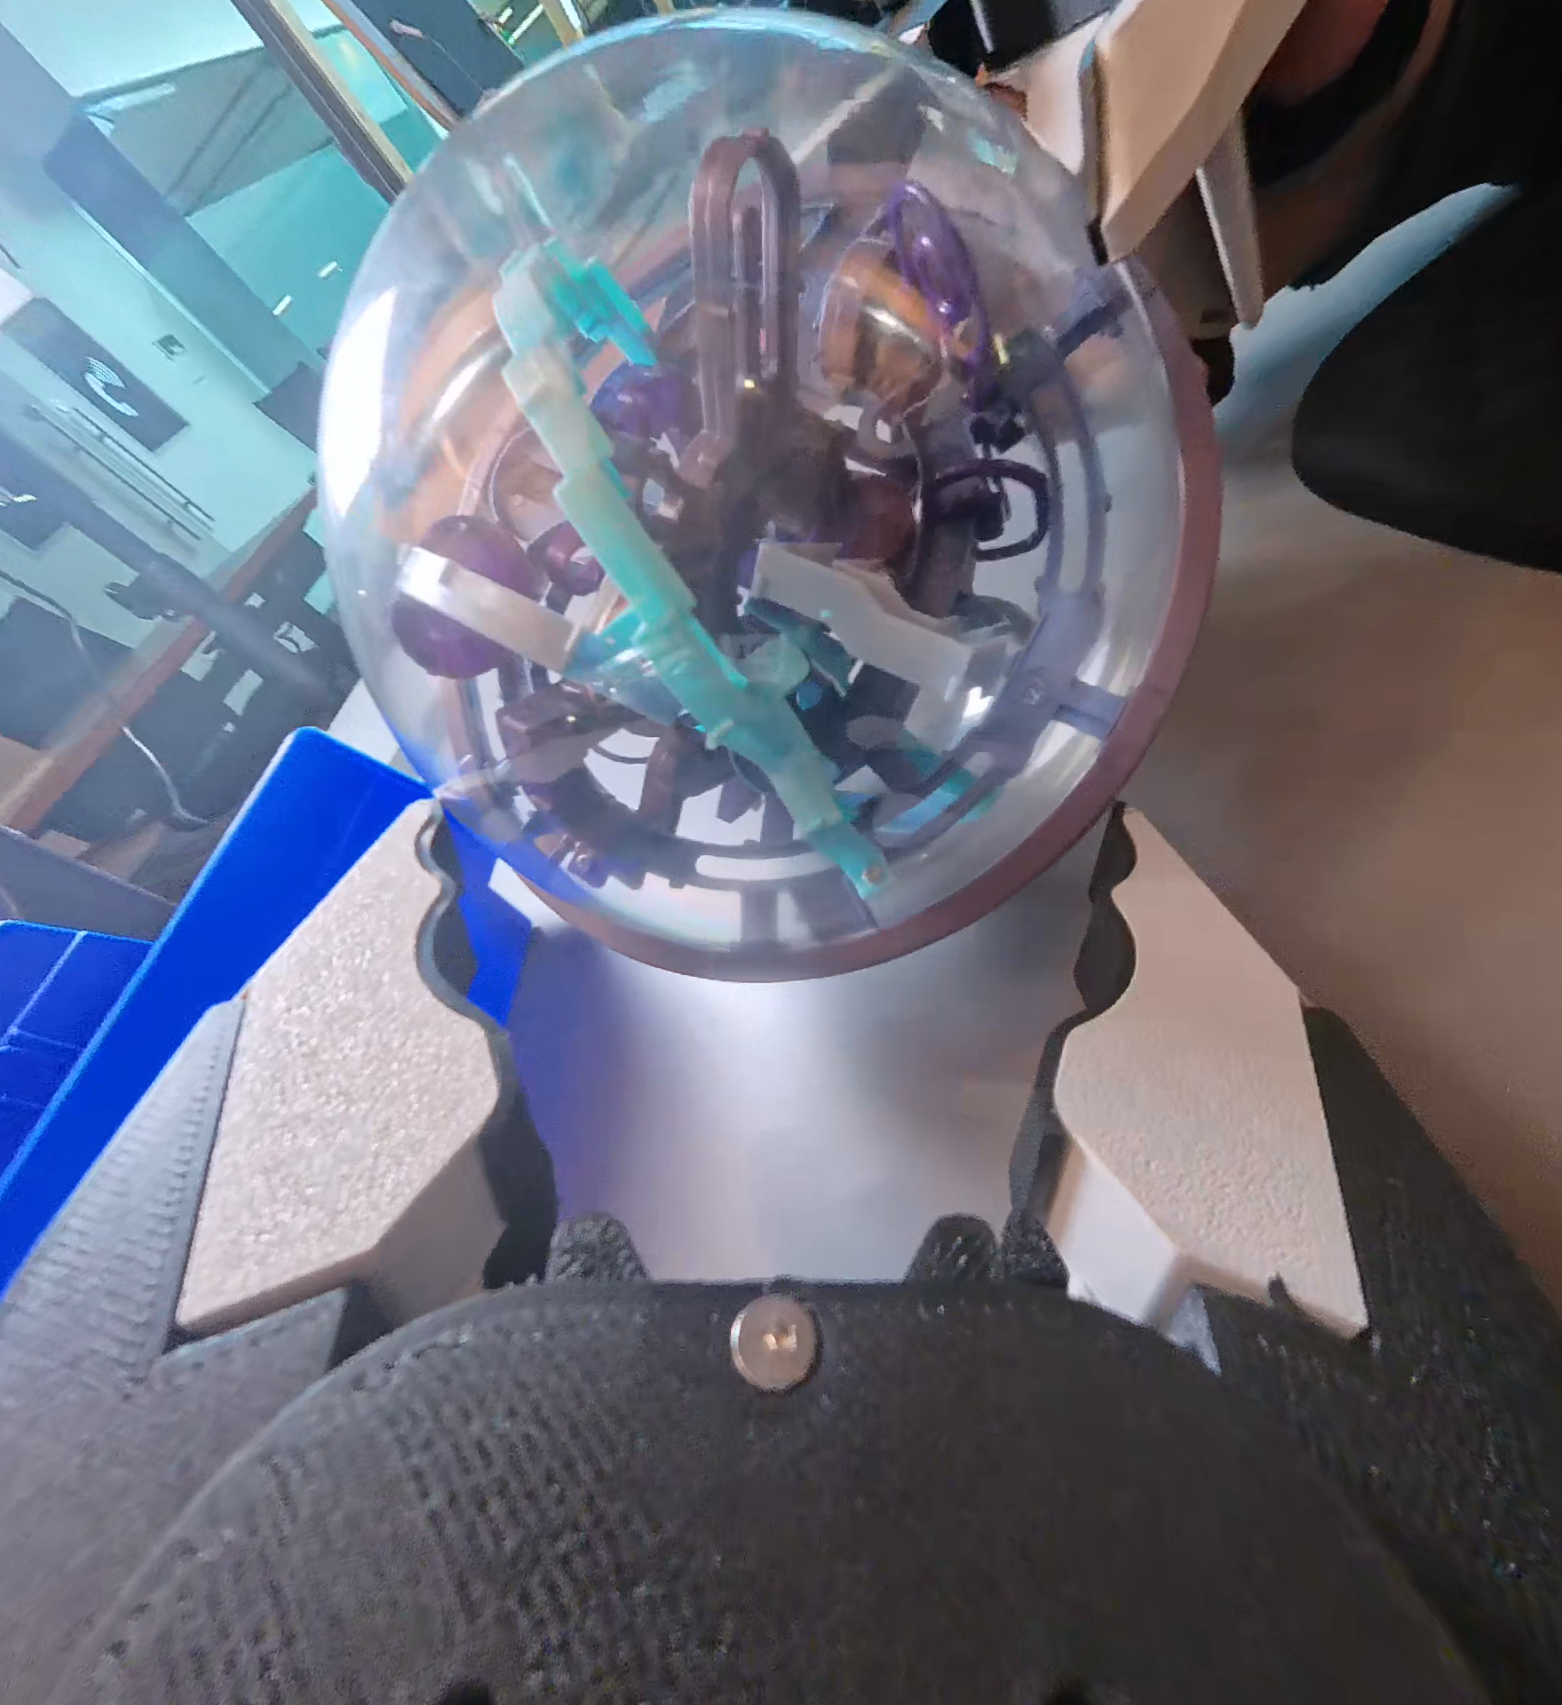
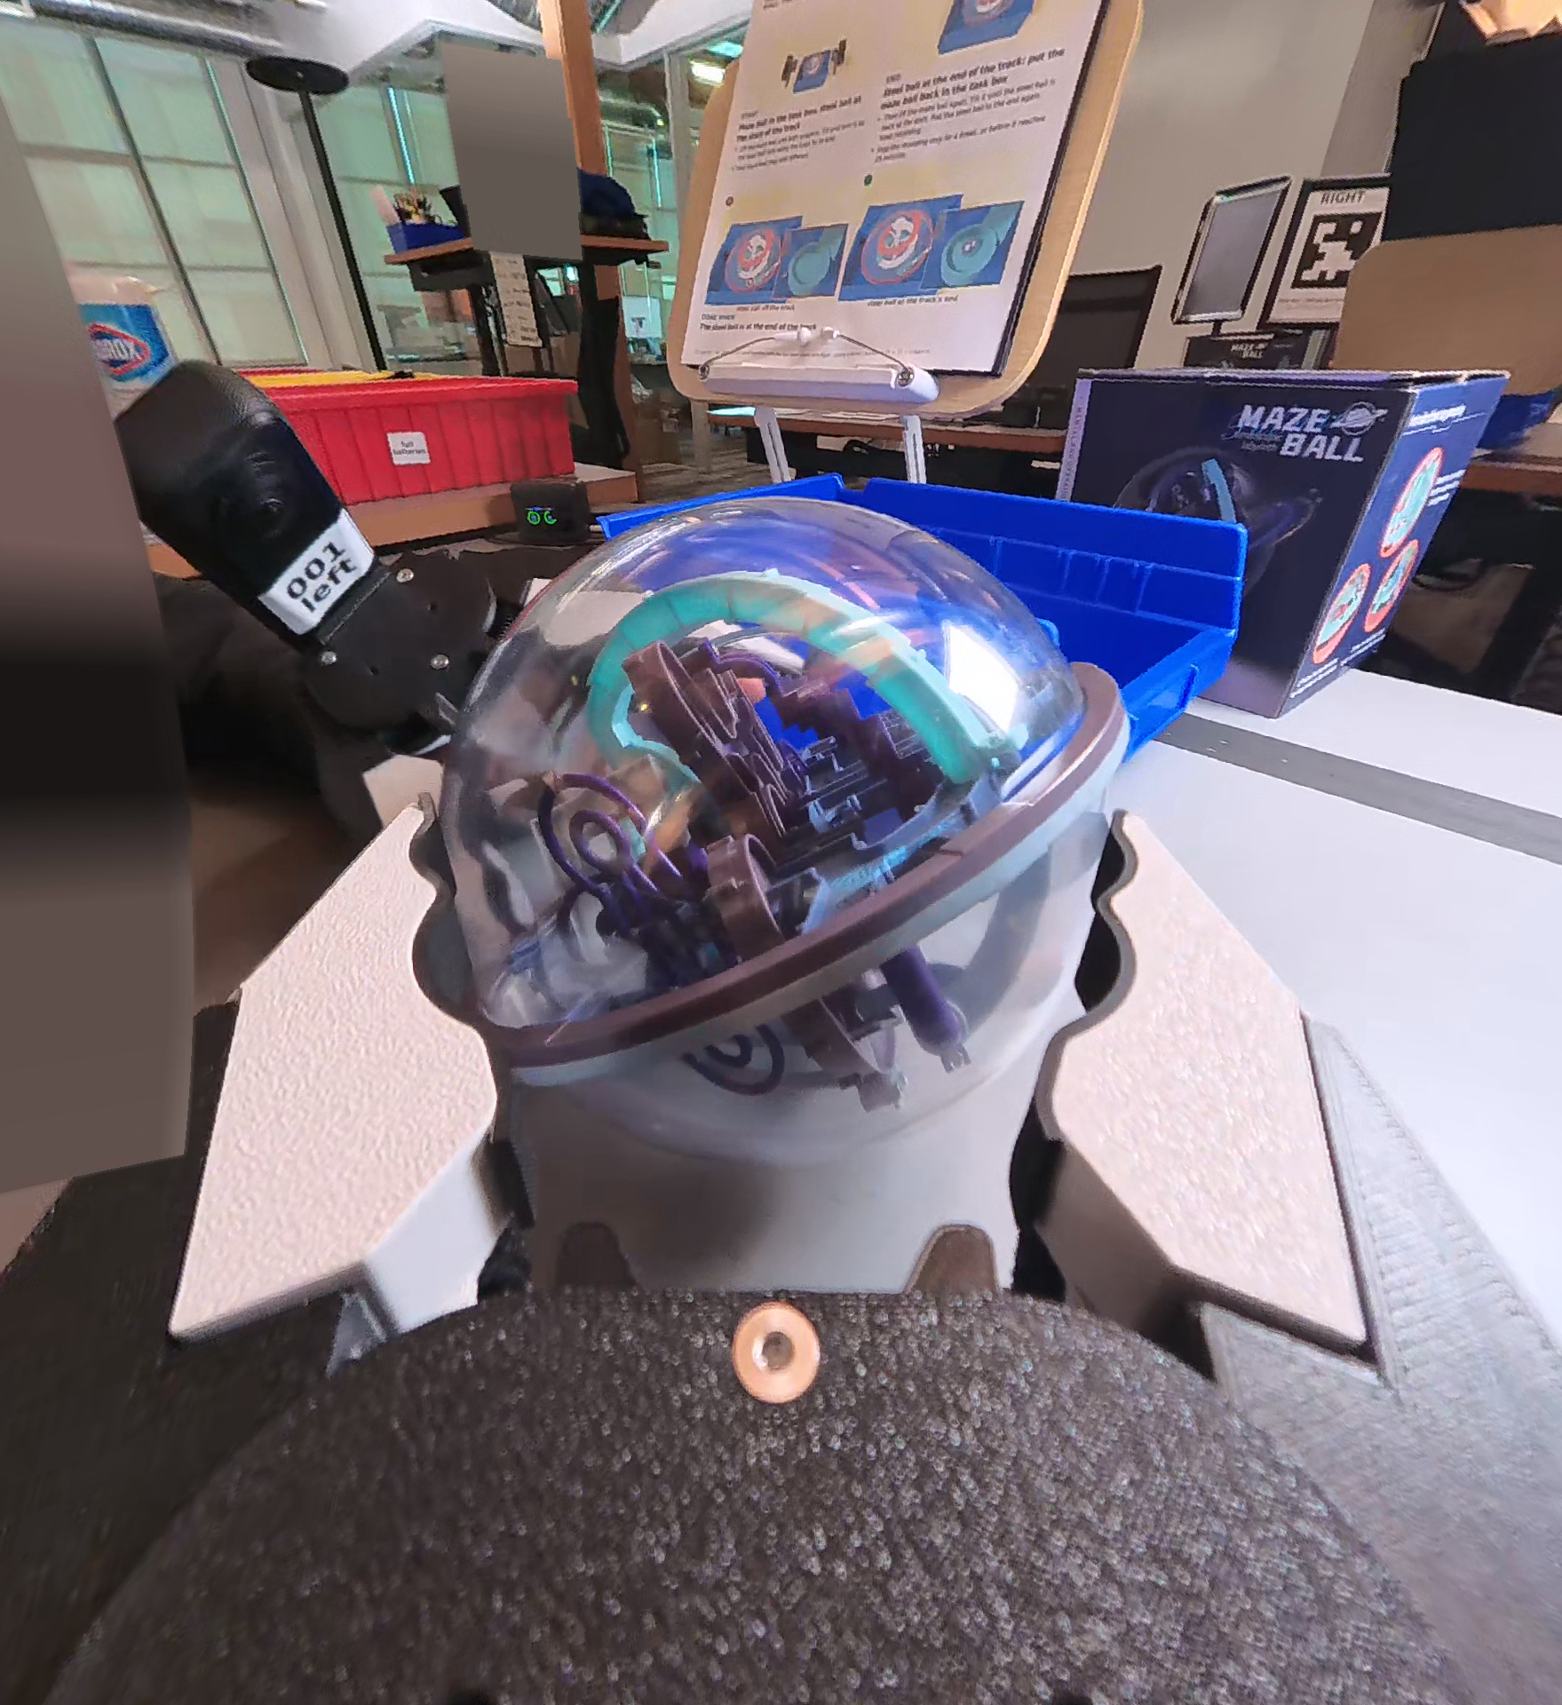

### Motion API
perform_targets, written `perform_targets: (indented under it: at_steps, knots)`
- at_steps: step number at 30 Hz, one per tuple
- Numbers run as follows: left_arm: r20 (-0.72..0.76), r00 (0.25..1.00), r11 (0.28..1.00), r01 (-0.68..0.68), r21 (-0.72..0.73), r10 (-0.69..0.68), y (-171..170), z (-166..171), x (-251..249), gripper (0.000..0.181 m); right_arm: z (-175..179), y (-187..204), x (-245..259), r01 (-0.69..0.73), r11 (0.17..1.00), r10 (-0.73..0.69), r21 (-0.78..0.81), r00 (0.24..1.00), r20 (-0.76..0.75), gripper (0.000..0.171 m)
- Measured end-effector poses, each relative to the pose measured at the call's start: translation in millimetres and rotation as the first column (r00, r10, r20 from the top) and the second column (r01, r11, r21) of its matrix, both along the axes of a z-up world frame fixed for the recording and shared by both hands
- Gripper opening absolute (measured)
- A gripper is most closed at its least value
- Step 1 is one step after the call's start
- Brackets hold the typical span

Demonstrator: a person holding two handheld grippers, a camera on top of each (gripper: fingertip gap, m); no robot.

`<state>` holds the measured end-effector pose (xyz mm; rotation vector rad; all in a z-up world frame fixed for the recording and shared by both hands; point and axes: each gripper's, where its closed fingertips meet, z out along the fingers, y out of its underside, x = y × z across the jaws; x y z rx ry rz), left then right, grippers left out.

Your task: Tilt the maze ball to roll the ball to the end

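Two hand-held grippers, left [image 1: 772,886] and right [image 2: 763,909], clasp the clear, teal-tracked maze ball [image 2: 758,784].

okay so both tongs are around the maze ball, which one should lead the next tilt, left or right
Probably the right tongs. The maze ball sits deep between their fingers, cradled low on both sides. The left tongs touch only its lower edge with their fingertips, so they would likely slip if they led. The small ball inside is not discernible.

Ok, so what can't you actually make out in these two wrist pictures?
- Small steel ball: not found in either view, lost among the tracks inside the maze ball.
- Left gripper contact: fingertips only reach the sphere's lower edge, grip unclear.
- Blue bin contents: right wrist view, hidden behind the sphere.
- Left wrist view background: blurred.
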<state>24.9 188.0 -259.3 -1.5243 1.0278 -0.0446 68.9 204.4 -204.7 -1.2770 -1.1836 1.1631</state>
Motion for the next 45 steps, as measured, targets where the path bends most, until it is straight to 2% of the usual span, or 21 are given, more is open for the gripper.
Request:
perform_targets:
  at_steps: [6, 13, 24, 37, 39, 43, 45]
  knots:
    - [0.000, 0.999, 0.999, 0.043, 0.007, -0.043, -3.0, 0.8, -1.7, 0.135, -1.9, -5.4, 1.6, -0.014, 1.000, 0.014, 0.014, 1.000, 0.003, 0.132]
    - [0.057, 0.988, 0.983, 0.150, -0.104, -0.144, -8.9, 0.0, -10.5, 0.133, -11.7, -12.9, 2.3, -0.030, 0.997, 0.026, 0.073, 0.998, 0.059, 0.129]
    - [0.014, 0.966, 0.963, 0.260, -0.071, -0.260, -36.9, 13.8, -21.9, 0.132, -27.2, -37.2, -4.7, -0.089, 0.984, 0.065, 0.152, 0.986, 0.151, 0.130]
    - [0.005, 0.968, 0.965, 0.250, -0.076, -0.251, -42.6, 5.6, -28.4, 0.130, -24.5, -47.0, -9.4, -0.091, 0.966, 0.059, 0.242, 0.988, 0.140, 0.130]
    - [0.027, 0.975, 0.967, 0.224, -0.118, -0.222, -47.0, 3.7, -31.9, 0.127, -25.8, -48.9, -12.0, -0.095, 0.965, 0.059, 0.244, 0.987, 0.150, 0.130]
    - [0.166, 0.978, 0.957, 0.162, -0.241, -0.124, -63.0, 13.8, -40.6, 0.128, -27.6, -60.5, -25.7, -0.098, 0.956, 0.036, 0.275, 0.974, 0.223, 0.129]
    - [0.237, 0.970, 0.930, 0.143, -0.338, -0.063, -76.9, 14.6, -45.1, 0.134, -26.4, -76.0, -38.7, -0.095, 0.967, 0.028, 0.238, 0.962, 0.270, 0.134]
